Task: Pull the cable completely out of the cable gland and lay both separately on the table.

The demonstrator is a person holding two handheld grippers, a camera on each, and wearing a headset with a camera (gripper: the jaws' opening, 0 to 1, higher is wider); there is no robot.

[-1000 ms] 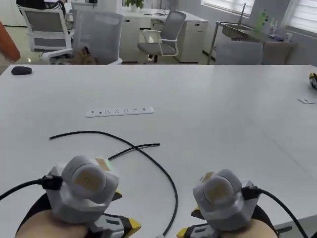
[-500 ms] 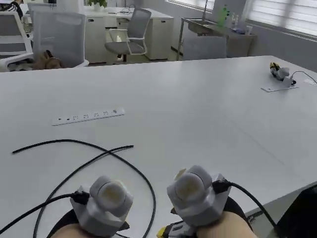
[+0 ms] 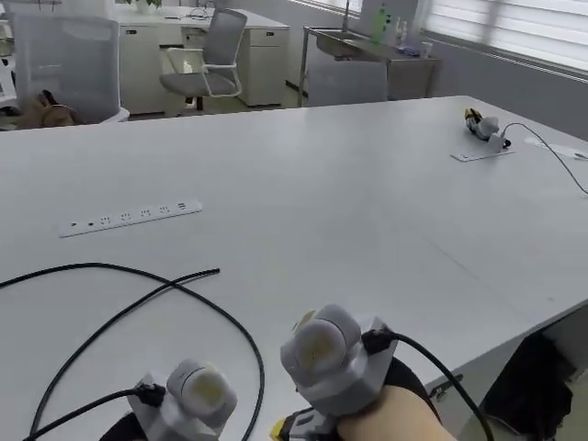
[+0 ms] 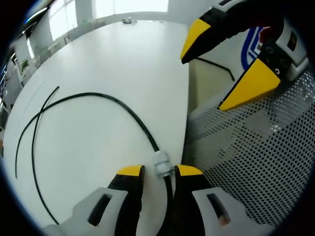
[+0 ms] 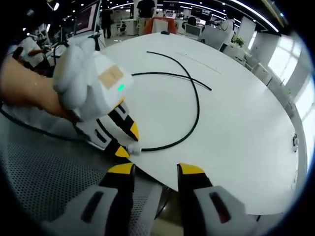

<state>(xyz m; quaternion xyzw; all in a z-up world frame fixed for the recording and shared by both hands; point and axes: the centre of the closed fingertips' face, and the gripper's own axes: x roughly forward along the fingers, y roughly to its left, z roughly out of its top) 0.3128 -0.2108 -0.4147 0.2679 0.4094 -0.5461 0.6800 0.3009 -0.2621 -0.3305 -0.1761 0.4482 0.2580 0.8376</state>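
while you hold both tools low at the near edge of the table [image 3: 367,211], your left gripper [image 4: 160,171] has the white cable gland [image 4: 161,164] sitting between its yellow tips, right at the table's edge; whether those jaws actually pinch it or merely flank it cannot be told from these views. the black cable [image 3: 170,286] passes through the gland and runs out from it across the tabletop in a wide loop, its strands crossing one another farther out. your right gripper [image 5: 155,169] hovers just beside the left one, off the table edge, its jaws apart with nothing between them. farther back on the table lies a white power strip [image 3: 129,218], apart from the cable.
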